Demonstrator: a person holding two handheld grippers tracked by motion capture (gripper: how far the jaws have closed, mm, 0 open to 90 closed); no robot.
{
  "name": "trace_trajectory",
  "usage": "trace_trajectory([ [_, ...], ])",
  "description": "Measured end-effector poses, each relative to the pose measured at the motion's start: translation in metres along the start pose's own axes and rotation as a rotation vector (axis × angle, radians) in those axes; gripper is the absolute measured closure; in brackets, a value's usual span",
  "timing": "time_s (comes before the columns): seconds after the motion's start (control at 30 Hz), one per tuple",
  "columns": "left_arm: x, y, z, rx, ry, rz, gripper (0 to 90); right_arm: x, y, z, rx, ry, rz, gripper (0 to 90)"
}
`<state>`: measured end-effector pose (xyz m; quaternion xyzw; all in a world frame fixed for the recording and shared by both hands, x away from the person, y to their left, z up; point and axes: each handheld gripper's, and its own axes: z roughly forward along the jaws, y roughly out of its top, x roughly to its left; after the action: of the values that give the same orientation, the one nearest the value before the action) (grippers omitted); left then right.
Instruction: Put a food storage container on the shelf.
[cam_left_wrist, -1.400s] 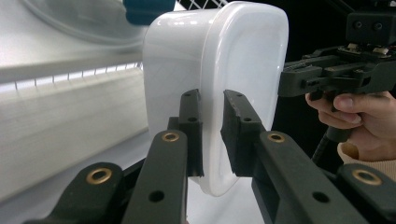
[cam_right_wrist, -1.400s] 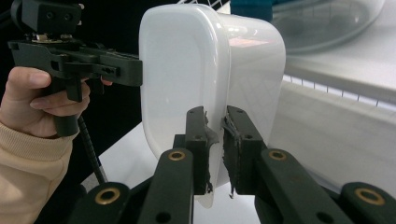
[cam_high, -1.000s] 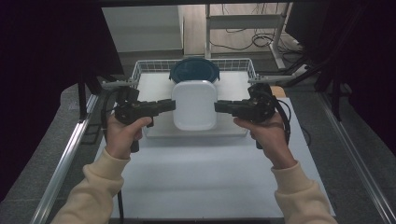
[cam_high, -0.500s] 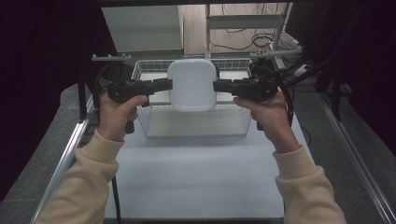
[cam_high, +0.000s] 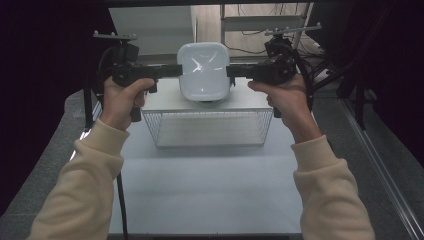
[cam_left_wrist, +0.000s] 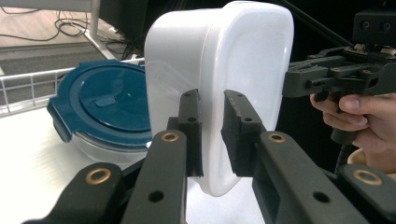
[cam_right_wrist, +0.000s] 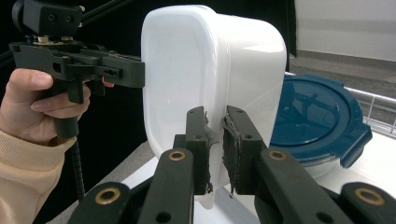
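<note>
A white plastic container hangs in the air above the wire basket, its broad face turned toward the high camera. My left gripper is shut on its left rim. My right gripper is shut on its right rim. In the left gripper view the left gripper pinches the container's edge, and the right gripper shows on the far side. In the right gripper view the right gripper clamps the container's rim, opposite the left gripper.
A round glass container with a blue lid lies below and behind the white one, tilted against the basket's wire wall. A white table top runs from the basket to the front edge. Dark frame posts flank both sides.
Both hands have risen together with the white container gripped between them, carrying it up out of the basket. Neither gripper's jaws have moved.
</note>
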<state>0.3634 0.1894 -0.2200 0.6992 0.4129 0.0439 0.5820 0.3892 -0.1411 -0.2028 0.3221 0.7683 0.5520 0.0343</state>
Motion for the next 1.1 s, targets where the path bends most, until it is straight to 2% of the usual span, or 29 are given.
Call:
trace_trajectory([
  [0.13,0.004,0.007,0.002,0.008,0.005,-0.001,78.5,-0.003,0.008,0.004,0.01,-0.008,0.004,79.9],
  [0.3,0.013,0.013,0.006,0.016,0.002,-0.032,78.5,-0.01,0.016,0.009,0.026,-0.003,0.028,80.0],
  [0.5,0.03,0.021,0.019,0.044,-0.007,-0.103,78.6,-0.028,0.027,0.02,0.067,0.012,0.089,80.0],
  [0.77,0.051,0.024,0.039,0.088,0.001,-0.169,78.3,-0.051,0.029,0.035,0.116,0.001,0.156,79.9],
  [0.83,0.055,0.024,0.043,0.088,0.0,-0.183,78.0,-0.057,0.029,0.039,0.127,0.002,0.181,79.7],
  [0.9,0.057,0.025,0.045,0.086,-0.009,-0.189,78.1,-0.065,0.029,0.041,0.12,0.024,0.229,79.7],
  [1.1,0.065,0.032,0.055,0.087,-0.023,-0.227,76.7,-0.084,0.03,0.047,0.121,0.027,0.311,76.6],
])
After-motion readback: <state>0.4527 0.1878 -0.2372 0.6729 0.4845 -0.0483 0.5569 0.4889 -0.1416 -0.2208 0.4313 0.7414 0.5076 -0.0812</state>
